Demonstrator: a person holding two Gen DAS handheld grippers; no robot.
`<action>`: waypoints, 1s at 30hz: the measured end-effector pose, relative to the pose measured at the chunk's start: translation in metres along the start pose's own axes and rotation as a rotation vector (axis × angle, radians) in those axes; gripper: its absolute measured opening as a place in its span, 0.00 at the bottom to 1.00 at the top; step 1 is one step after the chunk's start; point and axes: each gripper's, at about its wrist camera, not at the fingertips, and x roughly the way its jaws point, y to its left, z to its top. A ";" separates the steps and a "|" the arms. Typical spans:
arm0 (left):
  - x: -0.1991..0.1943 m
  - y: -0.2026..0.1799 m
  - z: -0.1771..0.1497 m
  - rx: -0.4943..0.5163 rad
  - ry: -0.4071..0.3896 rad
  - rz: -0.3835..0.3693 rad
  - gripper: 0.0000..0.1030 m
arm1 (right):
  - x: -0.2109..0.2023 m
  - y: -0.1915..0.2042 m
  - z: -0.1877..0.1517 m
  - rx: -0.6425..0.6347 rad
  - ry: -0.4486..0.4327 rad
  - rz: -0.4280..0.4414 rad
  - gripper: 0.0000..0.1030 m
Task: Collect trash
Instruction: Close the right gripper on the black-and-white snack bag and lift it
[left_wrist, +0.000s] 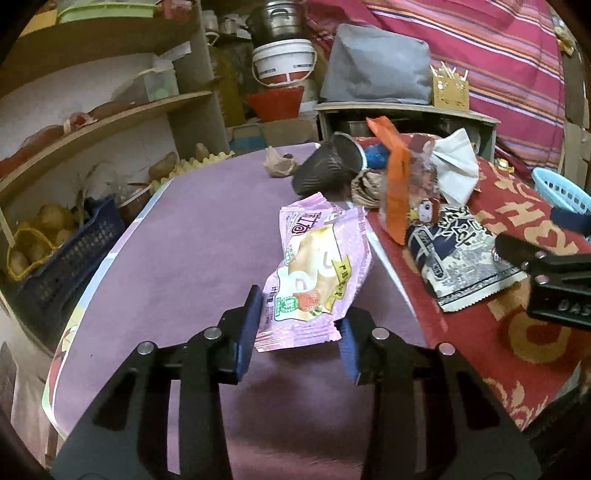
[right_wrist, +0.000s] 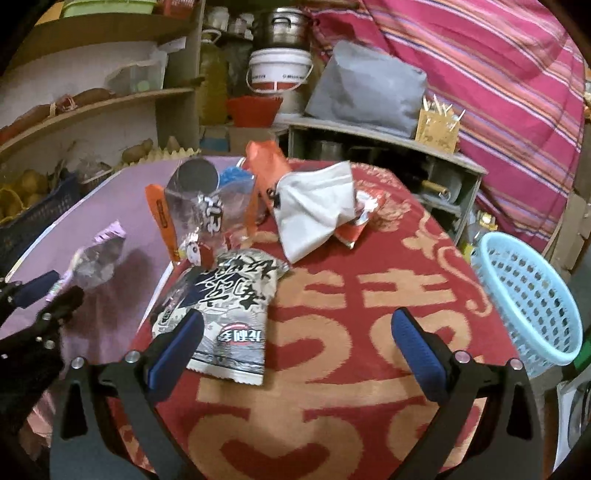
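My left gripper (left_wrist: 299, 325) is shut on a pink snack wrapper (left_wrist: 317, 273) and holds it above the purple mat (left_wrist: 192, 236); wrapper and gripper also show in the right wrist view (right_wrist: 96, 258). My right gripper (right_wrist: 295, 347) is open and empty over the red cloth (right_wrist: 369, 332), its left finger lying over the edge of a black-and-white snack bag (right_wrist: 229, 306). Beyond lie an orange clear wrapper (right_wrist: 207, 214), a white tissue (right_wrist: 314, 210), a red wrapper (right_wrist: 358, 218) and a tipped dark paper cup (left_wrist: 328, 166).
A light blue perforated basket (right_wrist: 532, 299) stands at the table's right edge. Shelves with produce (left_wrist: 74, 122) and a dark crate (left_wrist: 70, 266) are on the left. Buckets, a pot and a low cabinet (right_wrist: 388, 147) crowd the back.
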 end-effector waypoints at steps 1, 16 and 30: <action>-0.001 0.004 0.000 -0.007 -0.004 0.000 0.36 | 0.004 0.000 0.000 0.005 0.013 0.004 0.96; -0.011 0.038 -0.004 -0.075 -0.023 -0.012 0.36 | 0.022 0.005 -0.012 0.031 0.127 0.073 0.79; -0.008 0.042 -0.005 -0.078 -0.022 0.006 0.36 | 0.021 0.015 -0.011 0.009 0.123 0.151 0.29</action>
